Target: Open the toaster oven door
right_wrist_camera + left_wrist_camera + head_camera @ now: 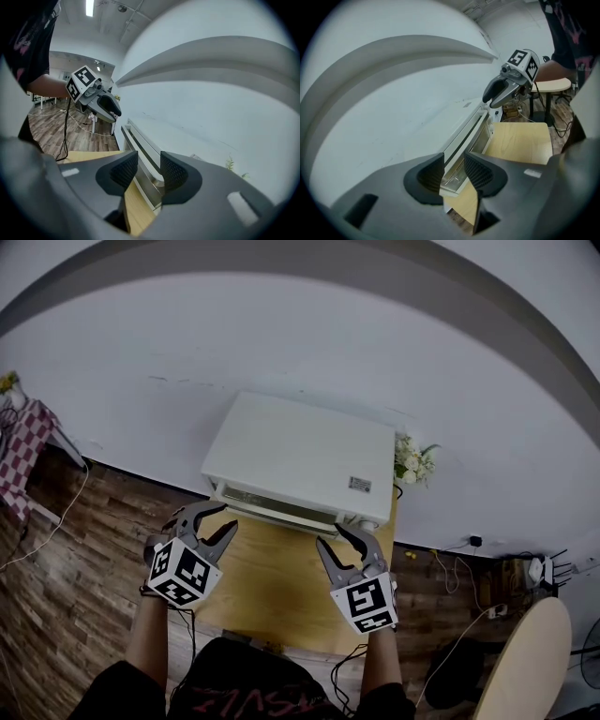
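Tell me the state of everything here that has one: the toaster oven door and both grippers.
Toaster oven door: looks closed.
Left gripper: open, gripping nothing, just short of the door's left end.
Right gripper: open, gripping nothing, just short of the door's right end.

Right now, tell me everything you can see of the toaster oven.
The toaster oven is a white, metal-looking box; its flat top bears a small label near the front right corner. A long handle runs along the front; the door looks shut. It stands on the wooden table by the white wall. The left gripper and right gripper are near, not touching it.
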A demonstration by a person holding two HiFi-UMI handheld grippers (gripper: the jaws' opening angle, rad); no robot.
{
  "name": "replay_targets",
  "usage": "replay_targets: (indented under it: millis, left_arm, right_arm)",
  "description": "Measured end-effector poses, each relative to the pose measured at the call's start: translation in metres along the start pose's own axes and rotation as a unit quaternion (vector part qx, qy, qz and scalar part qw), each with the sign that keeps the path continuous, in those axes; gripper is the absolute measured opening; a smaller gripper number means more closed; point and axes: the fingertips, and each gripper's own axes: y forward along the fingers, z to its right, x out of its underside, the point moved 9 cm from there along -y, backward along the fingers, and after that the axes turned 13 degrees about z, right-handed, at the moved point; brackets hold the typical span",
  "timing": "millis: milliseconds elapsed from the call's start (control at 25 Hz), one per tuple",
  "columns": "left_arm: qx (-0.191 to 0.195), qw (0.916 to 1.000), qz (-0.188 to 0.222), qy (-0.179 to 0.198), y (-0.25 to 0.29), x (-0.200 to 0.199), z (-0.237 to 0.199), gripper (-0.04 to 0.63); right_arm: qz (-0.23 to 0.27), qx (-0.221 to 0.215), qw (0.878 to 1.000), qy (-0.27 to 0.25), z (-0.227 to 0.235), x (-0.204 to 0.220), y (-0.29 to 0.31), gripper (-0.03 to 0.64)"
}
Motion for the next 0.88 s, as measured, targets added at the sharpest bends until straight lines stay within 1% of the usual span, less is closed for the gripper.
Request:
replay_targets:
  millis: [40,160,360,440,640,880]
  left_arm:
    - [0.005,1.0,-0.004,0.007,0.002,0.001,-0.001,0.142]
    - [0.023,0.9995,-0.011,0.019,0.008,0.003,-0.004,0.152]
    - [0.048,0.9963,-0.038,0.06,0.022,0.008,-0.003,0.163]
    - [0.057,0.9948,-0.043,0.073,0.029,0.009,-0.003,0.167]
    - [0.073,0.9915,-0.055,0.093,0.043,0.013,-0.007,0.172]
    - [0.09,0.9862,-0.079,0.114,0.056,0.022,-0.007,0.173]
  right_arm:
    - [-0.002,-0.005,1.0,-0.002,0.0,0.0,0.002,0.17]
    - [-0.013,-0.017,1.0,-0.017,0.001,0.0,0.009,0.175]
    - [-0.057,-0.043,0.995,-0.066,-0.002,0.005,0.02,0.189]
    - [-0.069,-0.05,0.993,-0.079,-0.002,0.008,0.024,0.19]
    - [-0.089,-0.063,0.99,-0.085,0.002,0.015,0.035,0.19]
    - [-0.109,-0.082,0.986,-0.096,0.003,0.023,0.045,0.181]
